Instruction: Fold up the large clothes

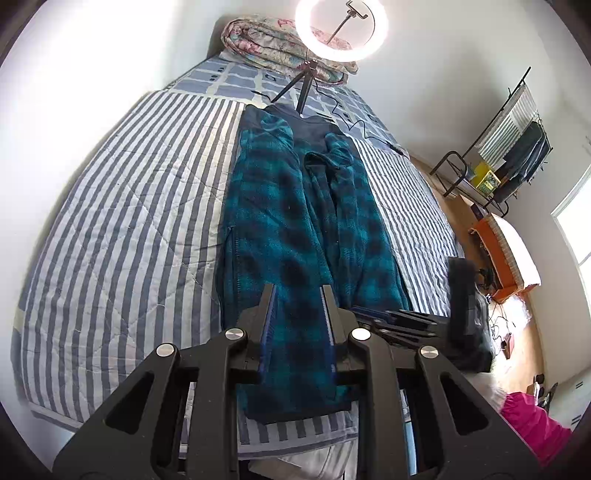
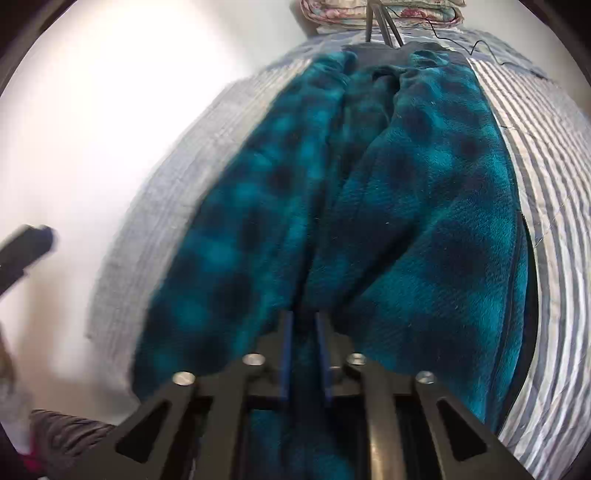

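Observation:
A large teal and dark blue plaid fleece garment (image 1: 280,221) lies lengthwise on the striped bed (image 1: 129,221), its sides folded in toward the middle. My left gripper (image 1: 297,291) hovers over its near hem with jaws apart and nothing between them. The right gripper shows at the right of the left wrist view (image 1: 391,317), low at the garment's near right edge. In the right wrist view the garment (image 2: 424,221) fills the frame, and my right gripper (image 2: 304,317) is shut on a bunched fold of its fleece near the hem.
A ring light on a tripod (image 1: 341,29) stands at the bed's far end, its cable (image 1: 354,125) trailing right. A folded floral quilt (image 1: 266,48) lies behind it. A clothes rack (image 1: 509,155), an orange bench (image 1: 502,251) and floor clutter are to the right.

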Demonstrator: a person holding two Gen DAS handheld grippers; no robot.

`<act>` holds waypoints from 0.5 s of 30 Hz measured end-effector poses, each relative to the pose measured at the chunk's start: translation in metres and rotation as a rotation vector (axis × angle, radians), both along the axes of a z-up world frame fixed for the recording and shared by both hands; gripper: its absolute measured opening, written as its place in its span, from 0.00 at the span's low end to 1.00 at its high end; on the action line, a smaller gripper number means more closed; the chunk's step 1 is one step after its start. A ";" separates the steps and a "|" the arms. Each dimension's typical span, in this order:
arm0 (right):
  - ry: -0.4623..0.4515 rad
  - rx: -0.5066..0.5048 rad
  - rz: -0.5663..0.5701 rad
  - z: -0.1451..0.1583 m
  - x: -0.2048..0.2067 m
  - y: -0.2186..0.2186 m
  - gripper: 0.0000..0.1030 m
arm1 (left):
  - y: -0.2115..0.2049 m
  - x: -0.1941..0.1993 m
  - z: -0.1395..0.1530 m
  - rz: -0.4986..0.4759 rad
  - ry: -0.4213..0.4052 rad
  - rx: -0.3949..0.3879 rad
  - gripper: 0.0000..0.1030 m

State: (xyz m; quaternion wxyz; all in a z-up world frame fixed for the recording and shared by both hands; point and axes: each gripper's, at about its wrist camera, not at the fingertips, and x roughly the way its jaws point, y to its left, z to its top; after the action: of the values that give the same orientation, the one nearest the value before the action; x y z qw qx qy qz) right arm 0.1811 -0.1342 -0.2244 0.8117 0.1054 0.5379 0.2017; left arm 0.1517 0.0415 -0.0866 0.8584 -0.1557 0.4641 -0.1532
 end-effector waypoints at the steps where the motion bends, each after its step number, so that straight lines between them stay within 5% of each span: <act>1: -0.013 0.047 0.004 0.010 -0.007 -0.006 0.30 | 0.001 0.000 0.000 0.002 -0.002 0.000 0.21; 8: -0.153 0.023 -0.035 0.055 -0.062 -0.046 0.30 | 0.004 0.002 -0.015 0.005 0.052 -0.012 0.21; 15: -0.030 -0.076 0.105 -0.004 -0.088 -0.004 0.27 | 0.003 0.002 -0.026 -0.004 0.061 0.013 0.21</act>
State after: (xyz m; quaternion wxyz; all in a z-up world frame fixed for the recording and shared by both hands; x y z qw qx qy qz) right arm 0.0929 -0.1381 -0.2286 0.8114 0.0430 0.5377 0.2250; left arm 0.1532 0.0445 -0.1125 0.8445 -0.1538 0.4914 -0.1473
